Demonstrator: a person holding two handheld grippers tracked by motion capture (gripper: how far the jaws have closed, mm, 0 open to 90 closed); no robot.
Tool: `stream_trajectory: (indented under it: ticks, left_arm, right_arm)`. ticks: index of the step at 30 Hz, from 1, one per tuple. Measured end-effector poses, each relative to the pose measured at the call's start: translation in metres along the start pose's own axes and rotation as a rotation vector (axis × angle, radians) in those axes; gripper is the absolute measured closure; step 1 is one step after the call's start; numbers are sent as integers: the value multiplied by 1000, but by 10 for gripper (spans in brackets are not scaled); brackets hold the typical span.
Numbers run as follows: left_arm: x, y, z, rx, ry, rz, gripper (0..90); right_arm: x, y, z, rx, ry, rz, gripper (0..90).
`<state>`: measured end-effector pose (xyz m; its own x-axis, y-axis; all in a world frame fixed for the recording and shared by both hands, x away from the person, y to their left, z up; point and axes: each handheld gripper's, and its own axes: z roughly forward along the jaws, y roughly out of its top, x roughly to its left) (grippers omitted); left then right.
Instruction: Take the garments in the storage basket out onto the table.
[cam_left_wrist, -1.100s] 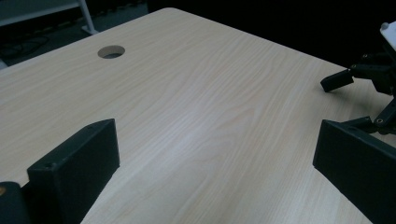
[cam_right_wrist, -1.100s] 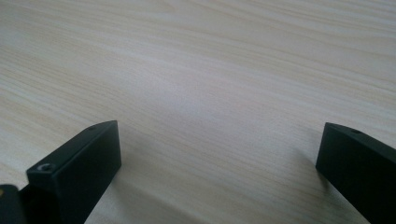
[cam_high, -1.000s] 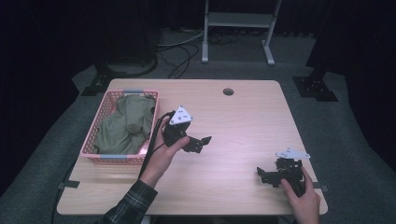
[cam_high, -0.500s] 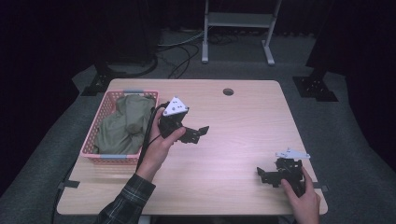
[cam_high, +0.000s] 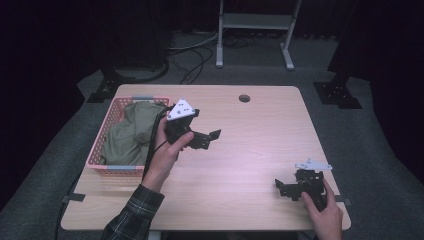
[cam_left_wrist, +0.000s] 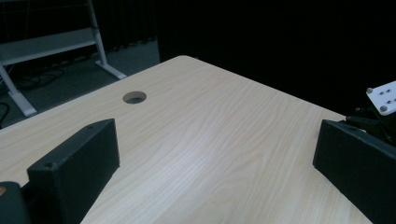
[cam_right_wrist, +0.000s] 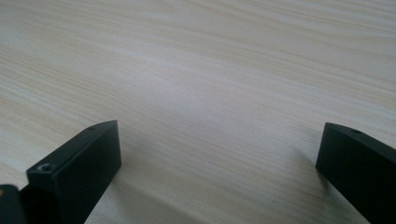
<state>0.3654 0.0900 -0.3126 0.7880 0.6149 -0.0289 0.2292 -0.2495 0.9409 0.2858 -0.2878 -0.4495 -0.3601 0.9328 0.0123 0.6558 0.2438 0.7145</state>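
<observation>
Where the pale wood-grain bench (cam_high: 250, 145) is seen from the high view, a pink plastic mesh basket (cam_high: 104, 147) is recorded at its left edge, and an olive-green crumpled cloth (cam_high: 129, 135) is lodged inside it. A round cable hole (cam_high: 244, 98) is noted near the far edge. The left hand-held gripper (cam_high: 212, 137) is held above the bench just beside the basket, gripped by the left hand (cam_high: 167, 147) in a plaid sleeve; its jaws are spread with nothing between them. The right hand-held gripper (cam_high: 281, 187) is rested near the front right corner, held by the right hand (cam_high: 322, 212), jaws likewise spread over bare wood.
</observation>
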Motion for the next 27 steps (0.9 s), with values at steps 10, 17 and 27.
stream_trajectory:
  ticks: [10, 17, 27]
  left_arm:
    - [6, -1, -5, 1, 9, -4, 0]
    - [11, -3, -8, -1, 25, -6, 0]
    - [25, -5, -19, -9, 56, -24, 0]
  right_arm:
    - [0, 0, 0, 0, 0, 0, 0]
    - [0, 0, 0, -1, 0, 0, 0]
    - [0, 0, 0, 0, 0, 0, 0]
